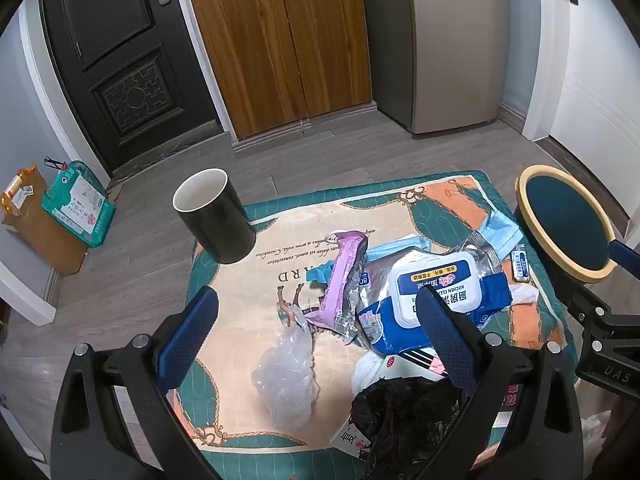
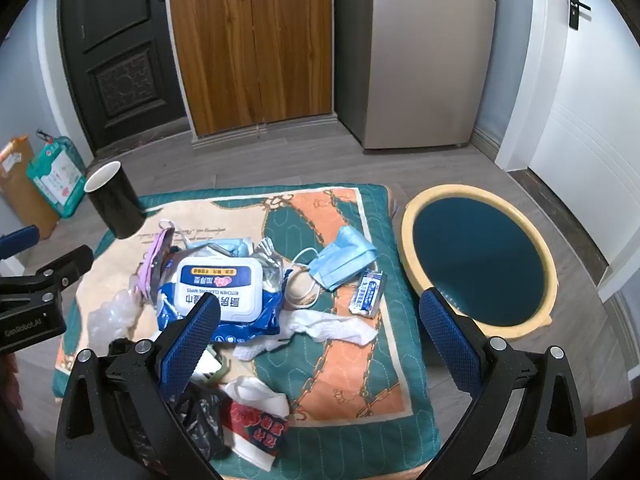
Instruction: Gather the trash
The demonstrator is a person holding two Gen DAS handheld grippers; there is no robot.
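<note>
Trash lies on a patterned mat [image 1: 248, 272] on the floor: a blue wet-wipes pack [image 1: 434, 292] [image 2: 224, 292], a purple wrapper [image 1: 344, 280] [image 2: 154, 258], clear crumpled plastic [image 1: 286, 380] [image 2: 110, 316], a black plastic bag [image 1: 404, 420] [image 2: 200, 416], a blue face mask [image 2: 344, 258], a white tissue [image 2: 332, 326], and a small white-blue packet [image 2: 368, 292]. My left gripper [image 1: 316, 316] is open above the clear plastic and purple wrapper, empty. My right gripper [image 2: 320, 316] is open above the tissue, empty.
A black cup [image 1: 212, 216] [image 2: 114, 204] stands at the mat's far left corner. A round yellow-rimmed basin [image 2: 480, 260] [image 1: 564, 224] sits right of the mat. A cardboard box [image 1: 44, 224] and green package [image 1: 80, 204] stand by the left wall. Doors and a fridge [image 2: 424, 52] stand behind.
</note>
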